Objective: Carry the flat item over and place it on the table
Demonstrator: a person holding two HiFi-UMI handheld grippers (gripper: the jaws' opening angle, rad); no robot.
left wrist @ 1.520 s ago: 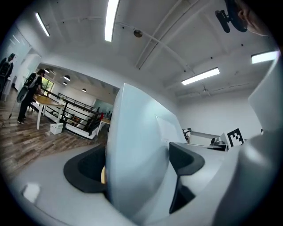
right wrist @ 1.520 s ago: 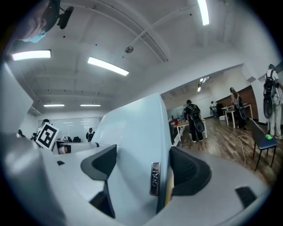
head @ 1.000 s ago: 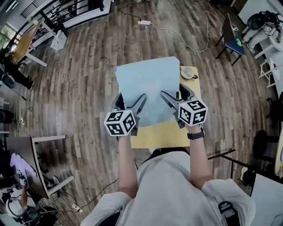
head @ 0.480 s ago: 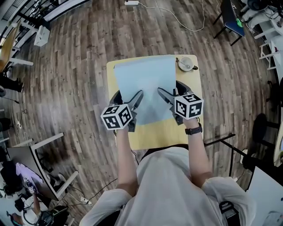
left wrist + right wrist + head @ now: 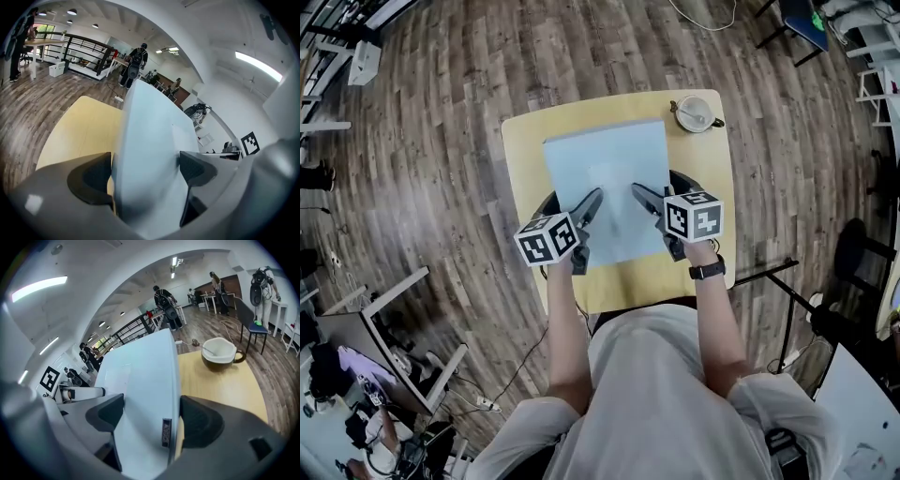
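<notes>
A pale blue flat item [image 5: 607, 183], shaped like a closed laptop, hangs over the small yellow table [image 5: 525, 150]. My left gripper [image 5: 586, 217] is shut on its near left edge and my right gripper [image 5: 645, 206] is shut on its near right edge. In the left gripper view the flat item [image 5: 150, 154] fills the gap between the jaws, with the yellow table [image 5: 79, 131] below it. In the right gripper view the flat item [image 5: 140, 394] is pinched at its edge, which carries a small dark label. Whether the item touches the table cannot be told.
A cup [image 5: 694, 114] with a handle stands at the table's far right corner, also the cup [image 5: 220, 352] in the right gripper view. Wood floor surrounds the table. Other desks [image 5: 403, 375] stand at the lower left, a chair [image 5: 787, 19] at the upper right. People stand far off.
Over the last second the table has come fully under the flat item and both grippers. Both grippers keep their hold on the item's near edge.
</notes>
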